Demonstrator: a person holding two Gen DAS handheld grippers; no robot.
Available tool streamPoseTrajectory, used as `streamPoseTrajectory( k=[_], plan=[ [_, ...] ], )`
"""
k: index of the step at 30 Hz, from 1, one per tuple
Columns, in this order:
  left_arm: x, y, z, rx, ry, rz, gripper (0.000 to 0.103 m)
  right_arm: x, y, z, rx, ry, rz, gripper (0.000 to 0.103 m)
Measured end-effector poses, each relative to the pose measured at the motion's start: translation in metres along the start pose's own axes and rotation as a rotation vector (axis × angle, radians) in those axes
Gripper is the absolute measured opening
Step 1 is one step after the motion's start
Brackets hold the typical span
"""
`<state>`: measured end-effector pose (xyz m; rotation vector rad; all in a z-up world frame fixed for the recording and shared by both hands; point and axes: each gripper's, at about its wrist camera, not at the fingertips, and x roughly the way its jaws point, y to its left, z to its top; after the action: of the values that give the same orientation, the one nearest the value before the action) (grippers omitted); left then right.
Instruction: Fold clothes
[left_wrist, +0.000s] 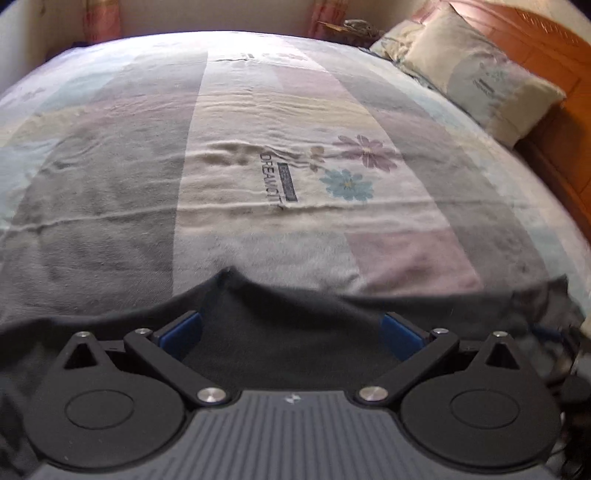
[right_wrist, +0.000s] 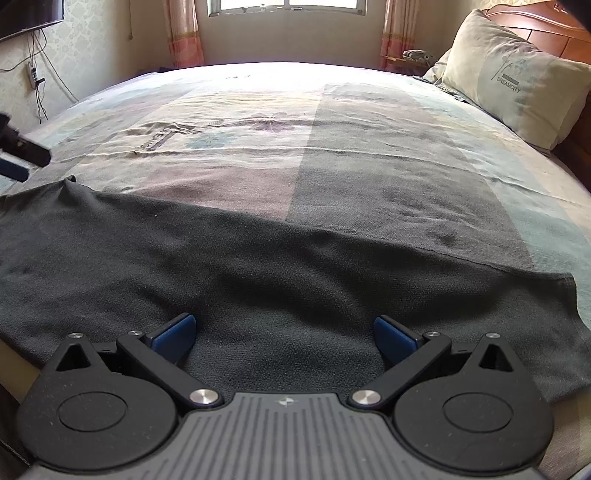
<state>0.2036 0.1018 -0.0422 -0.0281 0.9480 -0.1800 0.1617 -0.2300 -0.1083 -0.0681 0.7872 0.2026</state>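
A bedroom: a wide bed (right_wrist: 369, 155) under a patchwork sheet printed with flowers, a pillow (right_wrist: 517, 85) at its far right corner against a wooden headboard (left_wrist: 535, 48), curtains and a bright window on the far wall. The task's thing, a dark grey garment (right_wrist: 258, 266), lies spread along the near edge of the bed, mostly flat, its far hem running slantwise across the sheet and one corner reaching toward the right edge. At its left end the cloth rises into a small peak (right_wrist: 68, 182).

The left gripper (left_wrist: 291, 328) sits low over that left end, its blue-padded fingers (left_wrist: 181, 330) wide apart with dark cloth lying between them but not pinched. The right gripper (right_wrist: 284, 332) hovers over the middle-right of the garment, fingers (right_wrist: 393, 338) likewise spread and holding nothing. The left view is somewhat blurred.

The work looks to be at its start: the garment is laid out, no fold is visible yet, and both tools appear placed to take hold. The next move probably calls for each pair of fingers to close on an edge or corner, catching all layers of cloth at matching points, so the piece lifts evenly and can be carried over itself without dragging wrinkles into the flat part.
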Motion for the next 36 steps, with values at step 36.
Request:
streamPoseTrajectory(
  k=[36],
  plan=[
    [-0.029, 0.158, -0.082, -0.331, -0.082, 0.049, 0.102, -0.003, 0.007, -0.002, 0.01, 0.009, -0.046, 0.103]
  ],
)
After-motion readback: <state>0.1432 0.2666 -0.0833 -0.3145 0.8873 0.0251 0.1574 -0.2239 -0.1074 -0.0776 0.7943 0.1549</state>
